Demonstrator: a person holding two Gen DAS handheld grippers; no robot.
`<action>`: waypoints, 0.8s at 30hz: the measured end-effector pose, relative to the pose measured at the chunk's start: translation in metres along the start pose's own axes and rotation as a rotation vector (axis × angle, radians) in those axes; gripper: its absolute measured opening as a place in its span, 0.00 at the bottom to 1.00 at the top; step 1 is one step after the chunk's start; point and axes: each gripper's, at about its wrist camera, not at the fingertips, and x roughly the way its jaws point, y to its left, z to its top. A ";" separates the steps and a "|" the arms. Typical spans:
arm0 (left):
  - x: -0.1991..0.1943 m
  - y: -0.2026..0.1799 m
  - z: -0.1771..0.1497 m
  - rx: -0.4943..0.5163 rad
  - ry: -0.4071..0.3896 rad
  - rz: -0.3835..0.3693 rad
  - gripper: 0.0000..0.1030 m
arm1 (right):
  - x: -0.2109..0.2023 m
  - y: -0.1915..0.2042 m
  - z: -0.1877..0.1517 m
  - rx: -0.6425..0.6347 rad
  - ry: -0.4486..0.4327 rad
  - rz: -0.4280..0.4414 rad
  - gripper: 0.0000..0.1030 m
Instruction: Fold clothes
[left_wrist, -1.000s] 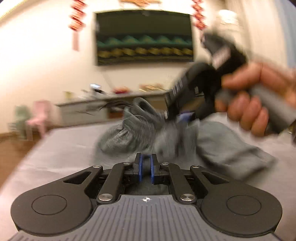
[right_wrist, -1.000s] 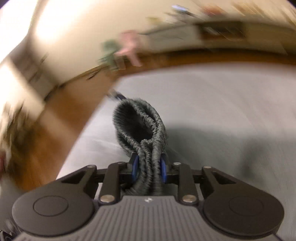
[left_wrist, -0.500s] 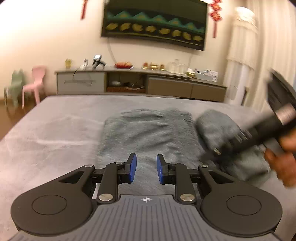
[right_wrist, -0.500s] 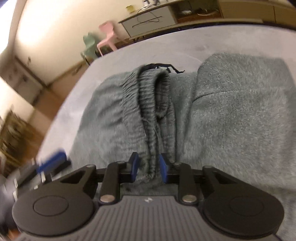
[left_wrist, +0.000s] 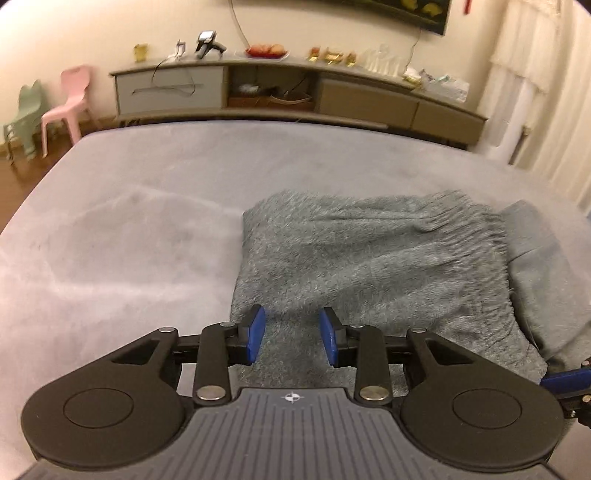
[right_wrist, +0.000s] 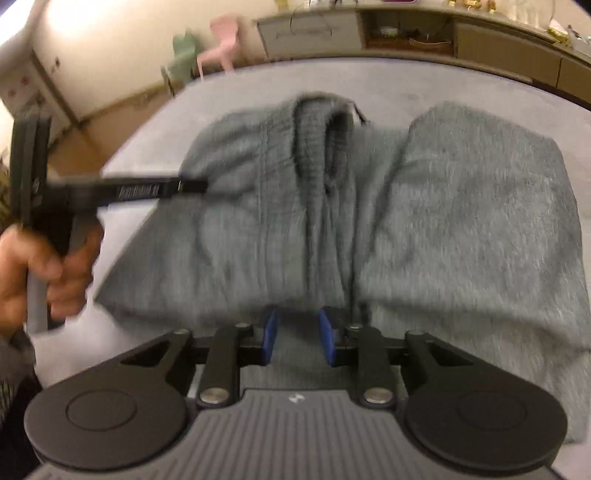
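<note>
A grey fleecy garment (left_wrist: 373, 258) lies folded on the grey bed (left_wrist: 129, 221). In the right wrist view the garment (right_wrist: 461, 221) shows its ribbed waistband (right_wrist: 317, 140) bunched at the far end. My left gripper (left_wrist: 291, 334) is open and empty, just over the garment's near left corner. My right gripper (right_wrist: 299, 334) is open and empty, low over the garment's near edge. The left gripper also shows in the right wrist view (right_wrist: 155, 190), held in a hand at the garment's left side. A blue fingertip (left_wrist: 565, 380) of the right gripper shows at the left wrist view's right edge.
A long low sideboard (left_wrist: 295, 92) with small items stands against the far wall. A pink chair (left_wrist: 66, 103) and a green chair (left_wrist: 22, 118) stand on the wooden floor at the left. White curtains (left_wrist: 535, 92) hang at the right.
Both grippers have let go of the garment and opened. The garment dropped flat on the bed. The left gripper moved left, the right gripper pulled back to the near edge.
</note>
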 end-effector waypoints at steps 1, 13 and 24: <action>0.001 0.001 -0.001 -0.002 0.001 -0.003 0.34 | -0.006 0.005 -0.001 -0.029 -0.029 -0.016 0.25; 0.043 0.007 0.027 -0.083 0.030 0.081 0.37 | 0.035 0.045 0.012 -0.186 -0.135 -0.161 0.23; -0.008 -0.093 0.014 -0.003 0.014 -0.182 0.46 | -0.035 -0.002 -0.026 0.053 -0.242 -0.073 0.52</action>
